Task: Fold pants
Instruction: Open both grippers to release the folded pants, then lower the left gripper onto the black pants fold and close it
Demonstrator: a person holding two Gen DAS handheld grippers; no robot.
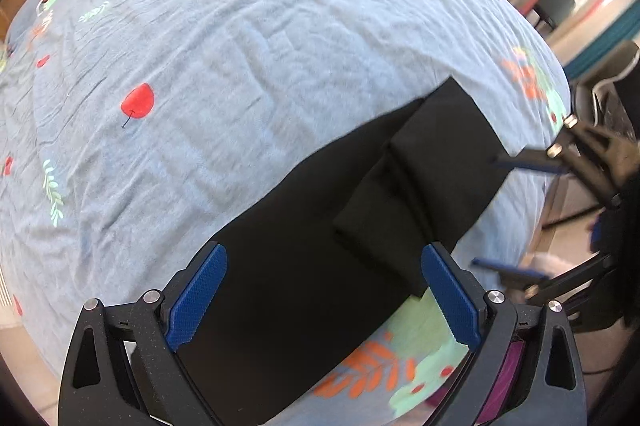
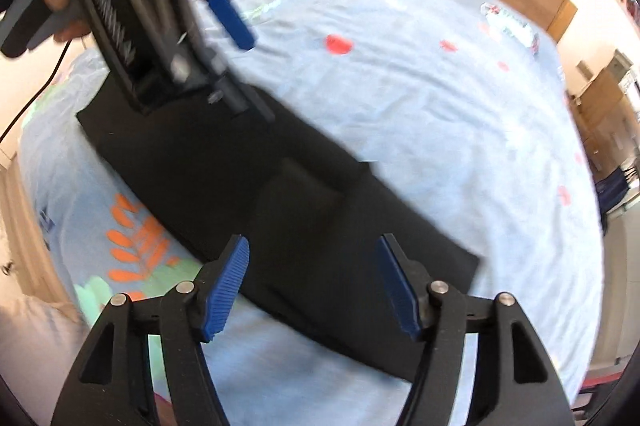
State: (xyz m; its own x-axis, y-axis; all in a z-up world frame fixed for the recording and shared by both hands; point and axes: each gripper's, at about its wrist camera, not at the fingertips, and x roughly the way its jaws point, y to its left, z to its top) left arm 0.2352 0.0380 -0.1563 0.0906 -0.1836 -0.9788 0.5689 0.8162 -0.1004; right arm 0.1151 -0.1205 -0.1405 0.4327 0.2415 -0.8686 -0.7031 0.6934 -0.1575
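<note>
Hovering both grippers over the black pants (image 1: 312, 258), neither gripping anything. Left gripper (image 1: 324, 298): jaws wide apart, empty, sitting above one end of the strip. Right gripper (image 2: 312, 286): jaws also apart, empty, above the other end.

Pants lying as a long narrow strip along the near edge of the bed (image 1: 240, 66), on the patterned blue sheet (image 2: 440, 106); a smaller folded flap (image 1: 384, 210) lying on top mid-length, looking slightly skewed to the strip.

Judging next fold as end-to-end, lengthwise. Suggesting:
- pinching each corner of one end through all layers, not just the top one
- lifting evenly, keeping edges parallel
- watching the flap, likely to slide or open when carried
- laying down slowly, then smoothing outward

Seeing motion blur in right wrist view, so not trusting exact fabric edges there.
</note>
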